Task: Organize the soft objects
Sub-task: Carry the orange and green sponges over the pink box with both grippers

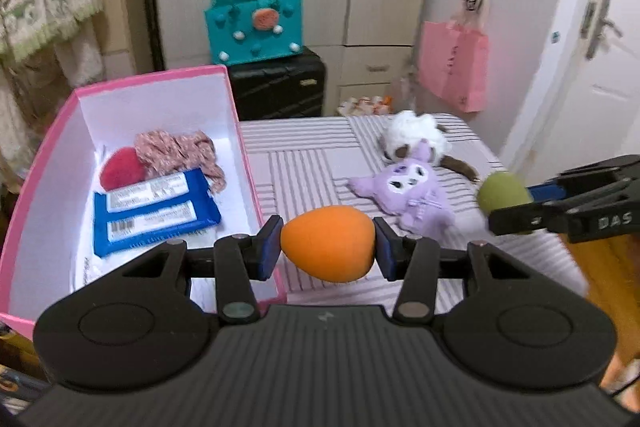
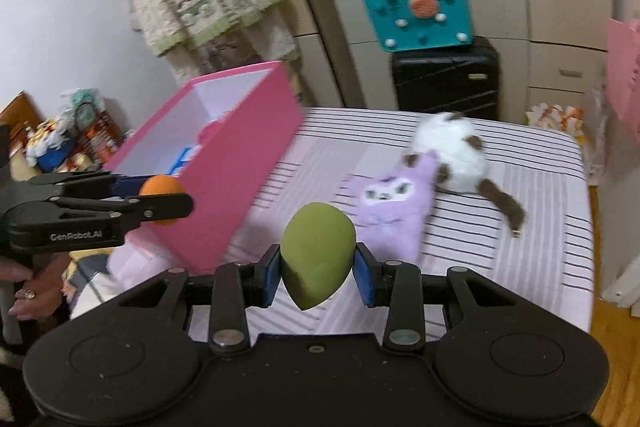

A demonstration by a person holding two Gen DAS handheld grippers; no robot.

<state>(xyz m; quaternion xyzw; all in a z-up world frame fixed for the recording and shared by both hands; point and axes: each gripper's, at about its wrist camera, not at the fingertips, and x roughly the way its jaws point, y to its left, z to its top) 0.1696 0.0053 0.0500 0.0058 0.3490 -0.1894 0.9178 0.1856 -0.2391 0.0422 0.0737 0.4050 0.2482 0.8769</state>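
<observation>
My left gripper (image 1: 328,247) is shut on an orange egg-shaped sponge (image 1: 329,243), held above the striped bed by the pink box's (image 1: 244,143) near right corner. My right gripper (image 2: 318,273) is shut on an olive green sponge (image 2: 317,255) above the bed; that sponge also shows in the left wrist view (image 1: 503,191). The box holds a red sponge (image 1: 122,167), a floral cloth (image 1: 176,151) and two blue packets (image 1: 156,213). A purple plush (image 1: 416,195) and a white-and-brown plush (image 1: 416,137) lie on the bed.
The bed (image 2: 520,227) has a striped cover; its right edge drops to a wood floor. Behind it stand a black suitcase (image 1: 280,87) with a teal bag (image 1: 256,27) on top, and wardrobes. A pink paper bag (image 1: 454,65) hangs at right.
</observation>
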